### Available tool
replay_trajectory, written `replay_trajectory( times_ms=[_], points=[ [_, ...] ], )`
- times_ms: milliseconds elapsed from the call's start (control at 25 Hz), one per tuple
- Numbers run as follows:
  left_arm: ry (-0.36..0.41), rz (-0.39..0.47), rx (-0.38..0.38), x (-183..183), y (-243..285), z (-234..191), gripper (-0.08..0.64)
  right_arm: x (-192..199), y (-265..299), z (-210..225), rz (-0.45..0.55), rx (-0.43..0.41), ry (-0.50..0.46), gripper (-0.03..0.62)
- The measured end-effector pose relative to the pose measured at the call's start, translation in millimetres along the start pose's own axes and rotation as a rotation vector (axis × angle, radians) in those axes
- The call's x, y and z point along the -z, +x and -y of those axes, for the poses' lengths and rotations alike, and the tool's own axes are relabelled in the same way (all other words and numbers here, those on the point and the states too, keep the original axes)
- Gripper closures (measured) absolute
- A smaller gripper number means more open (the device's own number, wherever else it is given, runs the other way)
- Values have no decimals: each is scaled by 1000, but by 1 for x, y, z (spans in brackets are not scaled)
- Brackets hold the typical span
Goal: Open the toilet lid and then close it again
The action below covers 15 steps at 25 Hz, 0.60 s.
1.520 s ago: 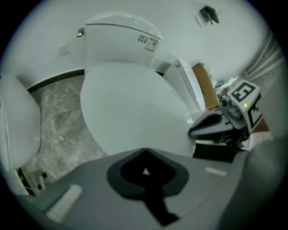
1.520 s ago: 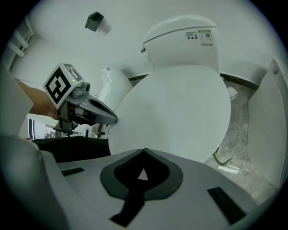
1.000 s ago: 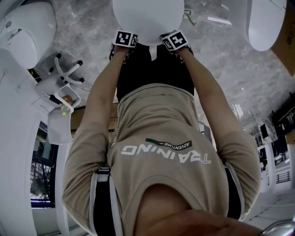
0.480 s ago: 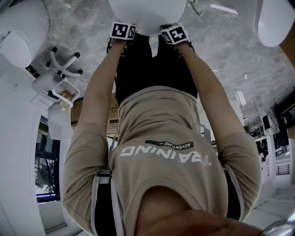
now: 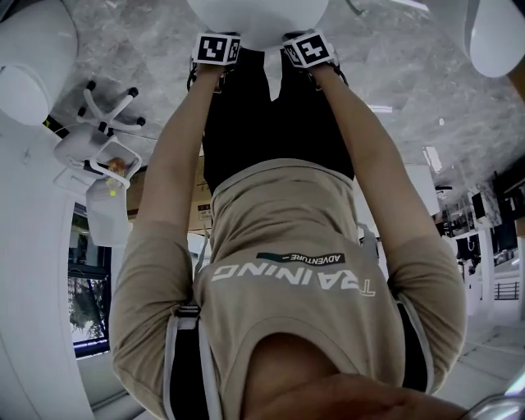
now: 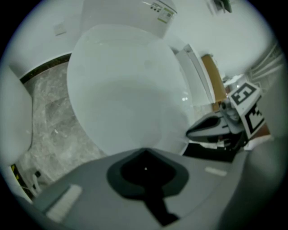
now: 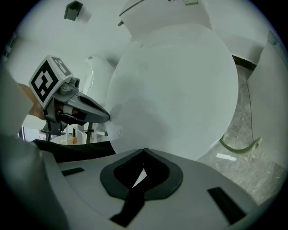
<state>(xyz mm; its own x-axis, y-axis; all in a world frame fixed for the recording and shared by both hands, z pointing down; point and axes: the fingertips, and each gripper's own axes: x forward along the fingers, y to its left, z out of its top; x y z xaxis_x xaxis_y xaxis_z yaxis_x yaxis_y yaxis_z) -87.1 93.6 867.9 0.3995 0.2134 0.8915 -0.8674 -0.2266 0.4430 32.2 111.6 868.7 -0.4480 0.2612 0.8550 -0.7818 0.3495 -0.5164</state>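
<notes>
Left tool: the left tool [image 6: 144, 152] has its jaws together, the tips meeting in a point with nothing between them. It sits right at the near edge of the toilet lid [image 6: 126, 90], left of the edge's middle. I cannot tell whether the tips touch the rim.
Left forearm: the left forearm [image 5: 176, 156] is bare and stretched straight out to the tool.
Neighbouring toilet: a neighbouring toilet [image 5: 33, 57], also white, stands well apart at the far left.
Toilet lid: it is white, smooth and oval, and lies down over the bowl. It is between the two tools in the head view and fills the middle of both gripper views.
Tank: the white tank [image 7: 162, 11] rises behind the far end of the lid.
Right tool: the right tool [image 7: 144, 152] also has its jaws together at the tips, holding nothing. It sits at the same near edge, right of the middle and level with the left tool.
Marker cubes: one marker cube [image 5: 308, 49] tops each tool, both just beside the lid's near rim.
Floor: the floor [image 7: 252, 170] is grey marbled stone on both sides of the toilet.
Green strip: a curved green strip [image 7: 238, 147] lies on the floor just right of the lid.
</notes>
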Motion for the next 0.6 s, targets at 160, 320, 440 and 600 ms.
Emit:
replay_trajectory(
  times_ms=[160, 320, 440, 600],
  points=[
    [-7, 17, -20, 1, 7, -3, 555, 3, 8, 3, -11, 14, -9, 578],
    [-2, 23, -48, 2, 12, -4, 555, 8, 13, 5, -30, 21, -13, 578],
    [3, 18, -49, 1, 15, -4, 555, 11, 14, 6, -44, 20, -18, 578],
    [49, 20, -26, 1, 15, -5, 555, 15, 18, 8, -50, 13, -17, 578]
  ],
)
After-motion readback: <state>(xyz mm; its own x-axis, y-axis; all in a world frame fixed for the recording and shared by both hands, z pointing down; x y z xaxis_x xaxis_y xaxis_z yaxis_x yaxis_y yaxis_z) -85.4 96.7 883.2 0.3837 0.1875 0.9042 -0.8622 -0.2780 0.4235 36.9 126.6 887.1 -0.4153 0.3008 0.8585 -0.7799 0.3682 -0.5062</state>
